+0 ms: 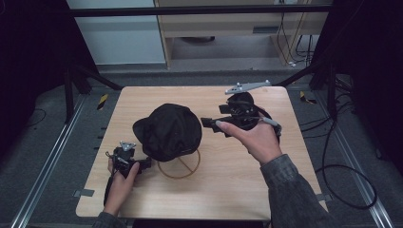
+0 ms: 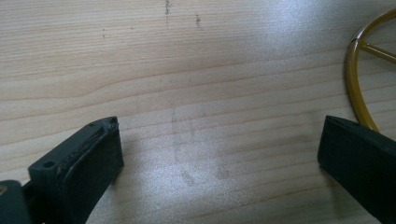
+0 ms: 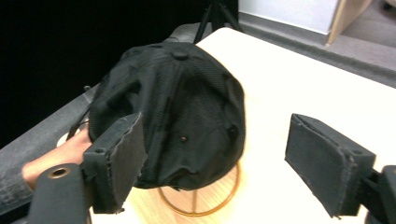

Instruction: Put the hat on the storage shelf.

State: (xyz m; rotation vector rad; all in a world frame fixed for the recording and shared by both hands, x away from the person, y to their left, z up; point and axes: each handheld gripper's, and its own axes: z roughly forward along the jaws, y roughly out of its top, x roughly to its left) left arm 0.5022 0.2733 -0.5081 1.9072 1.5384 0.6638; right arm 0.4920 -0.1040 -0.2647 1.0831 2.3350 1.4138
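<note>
1. Cap (image 1: 169, 130), black and dome-shaped, sits at the centre of the high view on a gold wire stand (image 1: 179, 167) whose ring base shows just below it. In the right gripper view the cap fills the upper left and middle, crown button up, draped over the stand. The work in hand looks like taking hold of the cap, so the whole soft crown should be treated as one piece that can slide off its support.

2. Table (image 1: 237, 185), pale wood, carries everything; bare board lies around the stand, which leaves room to come in level instead of from above.

3. Right gripper (image 1: 207, 122) sits right of centre in the high view, just beside the cap's right edge, its jaws spread wide with nothing between them. A good approach, I judge, is to close on the lower fabric edge, not on the stiff top, and to avoid pinching the wire.

4. Left gripper (image 1: 147, 164) rests in the lower left of the high view, near the ring base. Its own view shows jaws parted over bare wood, the ring at the right edge. It could steady the stand so it does not tip.
</note>
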